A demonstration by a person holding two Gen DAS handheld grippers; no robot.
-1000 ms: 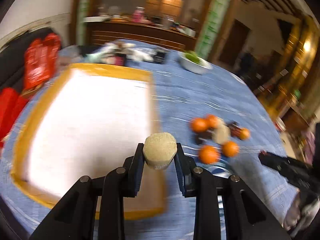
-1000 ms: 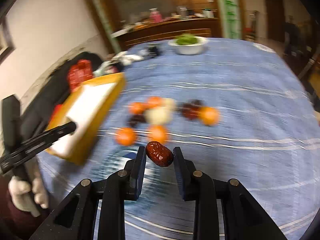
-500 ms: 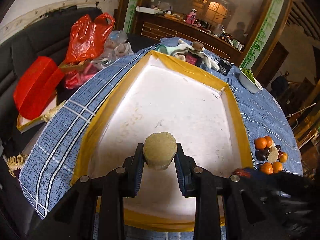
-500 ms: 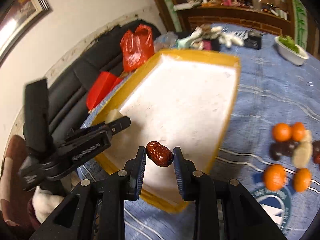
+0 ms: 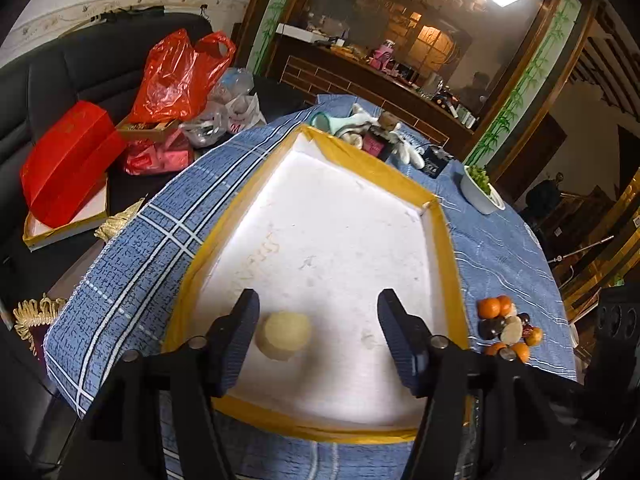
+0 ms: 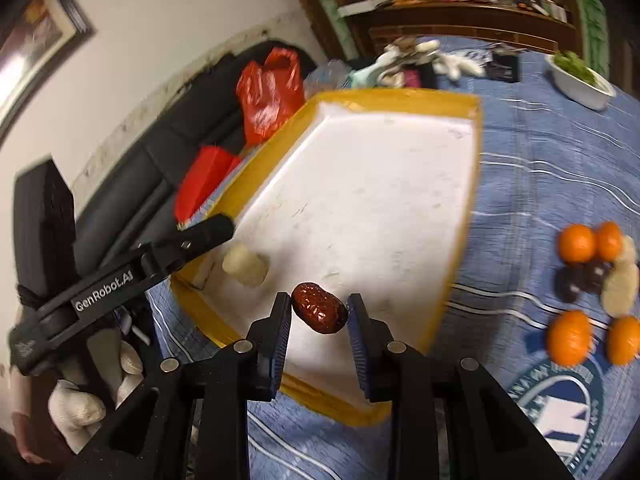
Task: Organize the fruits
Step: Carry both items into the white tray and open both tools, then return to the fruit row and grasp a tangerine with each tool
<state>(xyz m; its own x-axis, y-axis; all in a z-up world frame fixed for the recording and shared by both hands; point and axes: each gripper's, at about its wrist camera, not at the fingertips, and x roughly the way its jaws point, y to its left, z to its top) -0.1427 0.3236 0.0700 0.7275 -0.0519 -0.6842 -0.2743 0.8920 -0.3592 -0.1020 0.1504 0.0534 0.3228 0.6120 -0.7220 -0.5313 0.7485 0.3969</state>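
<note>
Trouble could come first from the pale round fruit point(image 5: 284, 335), which now sits on the white floor of the tray point(image 5: 440, 236) near its near-left corner, just beside the left finger point(image 5: 236, 340) of the left gripper point(image 5: 320, 336). The jaws of that gripper are opening, with the fruit between them but clear of the right pad, so a sideways pull-out could catch it and roll it across the smooth floor or against the yellow rim. The right gripper point(image 6: 319, 314) holds a date point(image 6: 319, 314) pinched narrow between its pads, above the tray's near edge. The date looks gripped at its ends and tilted, so it may twist or pop free before it is placed; released here, it might strike the rim and fall onto the blue cloth point(image 6: 540, 152). Both grippers crowd the same corner, so a collision between them seems the likeliest upset. The remaining fruits point(image 6: 592, 280), oranges, dark pieces and pale ones, lie in a loose cluster on the cloth, well apart from the tray.
</note>
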